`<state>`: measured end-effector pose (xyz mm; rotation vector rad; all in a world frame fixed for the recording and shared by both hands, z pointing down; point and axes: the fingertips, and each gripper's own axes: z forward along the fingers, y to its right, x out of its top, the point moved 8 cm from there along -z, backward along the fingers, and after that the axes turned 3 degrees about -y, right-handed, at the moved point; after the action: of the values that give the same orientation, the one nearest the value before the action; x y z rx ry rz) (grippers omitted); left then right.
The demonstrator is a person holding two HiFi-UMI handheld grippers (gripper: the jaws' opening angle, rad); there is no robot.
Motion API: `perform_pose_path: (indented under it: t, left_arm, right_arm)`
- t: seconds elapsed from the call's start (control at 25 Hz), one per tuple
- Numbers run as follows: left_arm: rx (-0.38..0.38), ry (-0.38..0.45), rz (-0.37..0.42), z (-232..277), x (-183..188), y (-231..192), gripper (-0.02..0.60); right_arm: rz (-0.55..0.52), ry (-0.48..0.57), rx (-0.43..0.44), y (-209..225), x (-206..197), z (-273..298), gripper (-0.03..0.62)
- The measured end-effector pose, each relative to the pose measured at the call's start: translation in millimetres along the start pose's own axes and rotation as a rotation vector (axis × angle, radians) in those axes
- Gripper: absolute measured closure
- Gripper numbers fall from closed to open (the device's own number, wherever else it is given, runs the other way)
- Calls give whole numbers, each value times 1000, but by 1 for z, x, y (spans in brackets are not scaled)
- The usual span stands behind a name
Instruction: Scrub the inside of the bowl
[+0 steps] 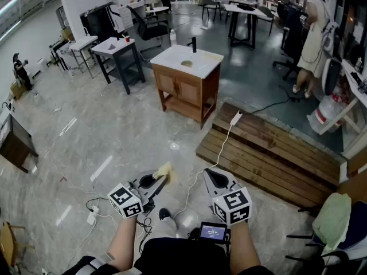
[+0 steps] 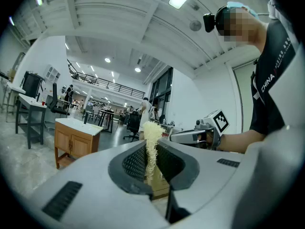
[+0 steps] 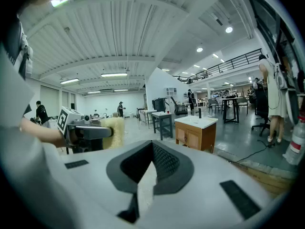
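Scrubber (image 1: pixel 164 169), perhaps loofah, pinched in left gripper (image 1: pixel 161 180); right gripper (image 1: pixel 211 174) closed, empty; cabinet (image 1: pixel 186 87) far

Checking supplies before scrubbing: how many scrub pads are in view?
1: a yellowish scrub pad clamped in the left tool. The shut right tool holds none; others may be hidden.

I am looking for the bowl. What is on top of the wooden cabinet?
A white top with a round basin and a black faucet. Nothing else shows on it; the basin's inside is too small to read.
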<state>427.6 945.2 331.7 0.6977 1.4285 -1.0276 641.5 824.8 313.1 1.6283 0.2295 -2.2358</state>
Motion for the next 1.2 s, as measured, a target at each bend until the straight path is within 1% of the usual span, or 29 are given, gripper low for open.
perform_pose_path:
  t: [0.16,0.28,0.44,0.56,0.68,0.76,0.88,1.0,1.2]
  left_arm:
    - [7,3,3,3,2,0,551]
    - [11,2,0,2,2,0,551]
    - [22,2,-3,1,2,-2,551]
    - [28,-1,5,1,1,-6,551]
    - [27,4,1,1,4,-7,551]
    - [19,31,-28,1,6,-9,551]
    - [14,79,-72,-1,9,-14,551]
    - [21,86,-76,1,11,-19,551]
    - [35,58,-52,4,13,-22,551]
  right_arm:
    - [-6,8,-20,5,0,0,585]
    - [-10,13,-18,5,0,3,585]
    - [-44,16,6,3,3,7,585]
    - [-92,-1,29,0,5,10,585]
    - [-120,-23,18,-1,4,15,585]
    - [-93,-11,11,1,3,16,585]
    - [-30,40,37,5,4,14,585]
    - [-18,54,43,10,5,14,583]
    - [-13,45,27,15,8,18,583]
